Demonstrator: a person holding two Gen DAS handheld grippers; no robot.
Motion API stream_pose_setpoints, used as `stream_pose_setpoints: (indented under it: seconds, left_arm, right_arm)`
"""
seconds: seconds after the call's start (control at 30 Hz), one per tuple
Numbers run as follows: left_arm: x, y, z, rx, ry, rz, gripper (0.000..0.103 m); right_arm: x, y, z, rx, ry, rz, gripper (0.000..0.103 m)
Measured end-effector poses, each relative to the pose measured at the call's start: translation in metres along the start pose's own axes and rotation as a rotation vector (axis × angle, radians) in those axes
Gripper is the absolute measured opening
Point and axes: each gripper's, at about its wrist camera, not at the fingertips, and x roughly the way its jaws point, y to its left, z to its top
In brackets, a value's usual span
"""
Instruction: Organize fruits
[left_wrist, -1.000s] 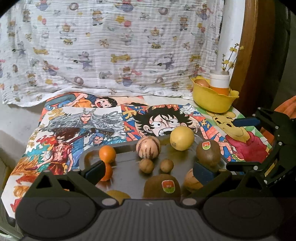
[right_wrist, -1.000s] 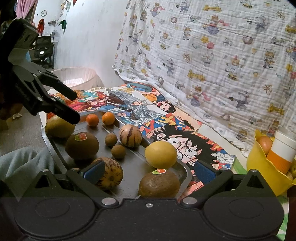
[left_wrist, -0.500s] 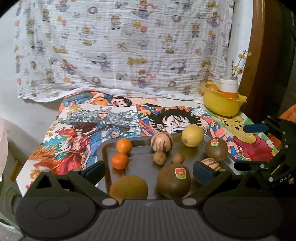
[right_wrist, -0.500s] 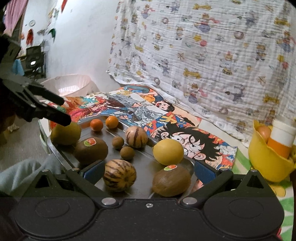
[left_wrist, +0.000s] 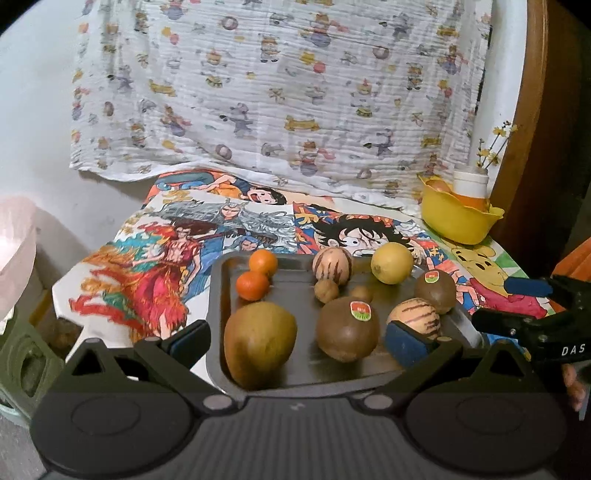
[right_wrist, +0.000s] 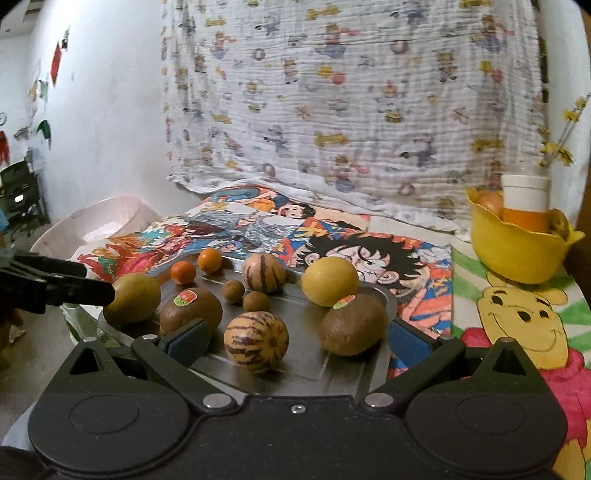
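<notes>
A dark metal tray (left_wrist: 303, 365) (right_wrist: 384, 295) holds several fruits: two small oranges (left_wrist: 253, 285) (right_wrist: 183, 272), two striped melons (left_wrist: 331, 260) (right_wrist: 256, 340), a yellow lemon (left_wrist: 391, 263) (right_wrist: 329, 281), two stickered brown kiwis (left_wrist: 349, 328) (right_wrist: 352, 324), a greenish-brown fruit (left_wrist: 259, 343) (right_wrist: 132, 297) and two small brown balls (left_wrist: 326, 290) (right_wrist: 233, 291). My left gripper (left_wrist: 299, 338) is open and empty at the tray's near edge. My right gripper (right_wrist: 297, 339) is open and empty, with the near striped melon and a kiwi between its fingers' span.
A yellow bowl (left_wrist: 456, 218) (right_wrist: 513, 245) with fruit and a white cup stands at the back right on the cartoon cloth (left_wrist: 155, 273). A printed sheet hangs behind. A pale pink basin (right_wrist: 92, 221) sits left of the table. The other gripper shows at each view's edge.
Both grippers have drawn back and risen from the tray, so more of it shows. The fruits have not moved.
</notes>
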Motion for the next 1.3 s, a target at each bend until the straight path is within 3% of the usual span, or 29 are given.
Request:
stream_pose_setpoints:
  seconds: [0.37, 0.7, 1.3]
  left_arm:
    - [-0.012, -0.007, -0.016, -0.022, -0.052, 0.060, 0.102]
    - [-0.012, -0.011, -0.029, -0.060, -0.006, 0.023, 0.102]
    - [-0.017, -0.016, -0.037, -0.050, -0.001, 0.070, 0.102]
  right_arm:
    - [-0.009, 0.009, -0.016, 0.067, 0.024, -0.033, 0.102]
    - [-0.012, 0.019, -0.028, 0.105, 0.049, -0.033, 0.102]
    - [-0.020, 0.034, -0.032, 0.120, 0.023, -0.097, 0.102]
